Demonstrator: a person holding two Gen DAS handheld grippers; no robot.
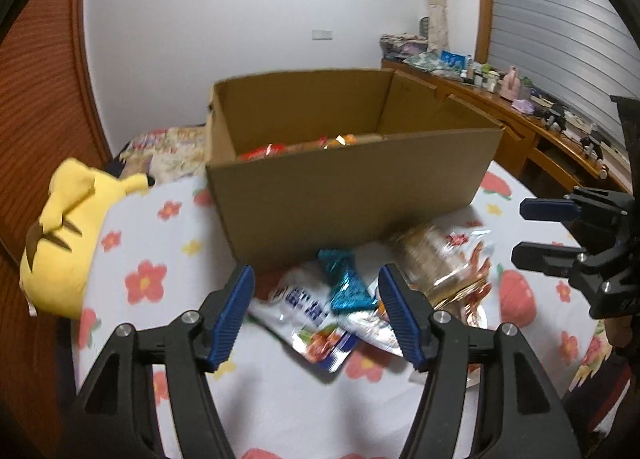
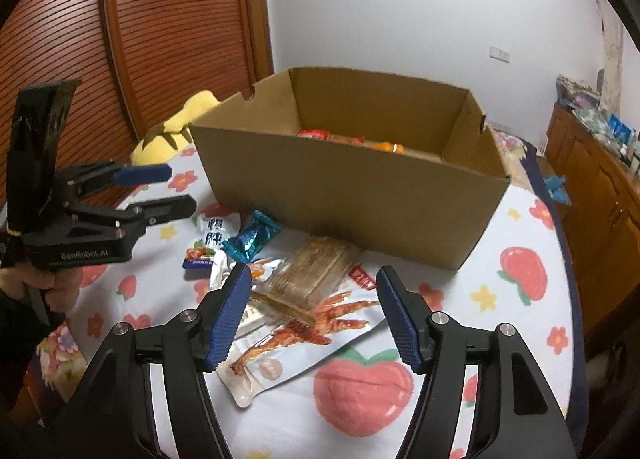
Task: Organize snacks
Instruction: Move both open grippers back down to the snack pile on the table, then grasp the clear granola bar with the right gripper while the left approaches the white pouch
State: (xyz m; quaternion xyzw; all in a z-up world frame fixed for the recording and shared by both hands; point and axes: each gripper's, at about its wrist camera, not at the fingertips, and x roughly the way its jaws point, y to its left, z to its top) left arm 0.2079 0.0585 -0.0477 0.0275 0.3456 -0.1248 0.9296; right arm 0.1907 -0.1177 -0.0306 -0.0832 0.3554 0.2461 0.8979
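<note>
Cardboard box (image 2: pixel 344 195): one; loose snack packets (image 2: pixel 312 271): four; claws agape.

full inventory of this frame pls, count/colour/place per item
cardboard box: 1, brown, open, on the sheet, behind the loose snacks
snacks in box: several, red and orange, count unclear
teal packet: 1, shiny teal, in front of the box
white pouch: 1, white with blue print, left of the teal packet
cracker pack: 1, clear wrap, tan contents, against the box front
chicken-feet bag: 1, white with red print, under the cracker pack
plush toy: 1, yellow, left of the box
sheet: 1, white, flower and fruit print
cabinet: 1, brown wood, far right
left gripper: fingers open, empty
right gripper: fingers open, empty
</note>
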